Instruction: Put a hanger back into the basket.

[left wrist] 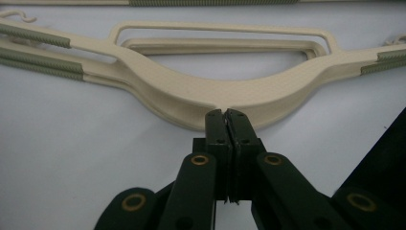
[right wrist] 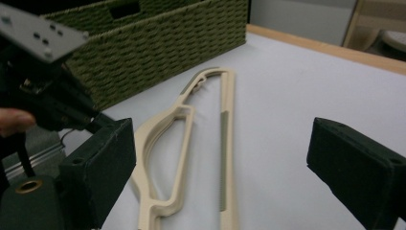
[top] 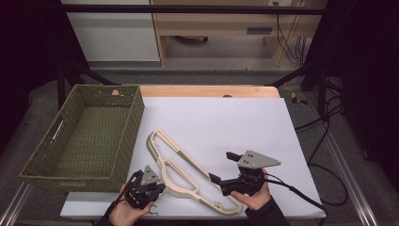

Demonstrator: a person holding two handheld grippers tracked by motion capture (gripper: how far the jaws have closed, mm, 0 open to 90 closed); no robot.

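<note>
I found the cream plastic clothes hanger with grey-green ribbed grip strips (top: 181, 172) lying flat on the white sheet covering the table (top: 226, 122), running diagonally from just beside the olive-green woven rectangular basket (top: 84, 136) down toward the near edge. The basket stood at the left of the table with nothing visible in it.

My left gripper (top: 147, 186) sat at the middle of the hanger's curved shoulder. In the left gripper view its jaws were pressed fully together, tips at the hanger's (left wrist: 225, 98) near edge, where a small notch or hook stub appeared to sit. I could not tell whether anything was pinched between the tips; they looked shut on nothing more than that edge, if on anything.

My right gripper (top: 225, 170) hovered over the hanger's lower arm with its jaws standing wide apart and empty. In the right gripper view the hanger (right wrist: 191, 143) lay on the sheet between and beyond the two black pads (right wrist: 103, 167), untouched by either.

My judgement: the step in hand was securing the hanger for a two-handed lift, with the basket the likely destination. The next move called for lowering the right gripper so its pads straddled the hanger's arm, then closing firmly, since the flat, slim plastic offered little edge to seize.
</note>
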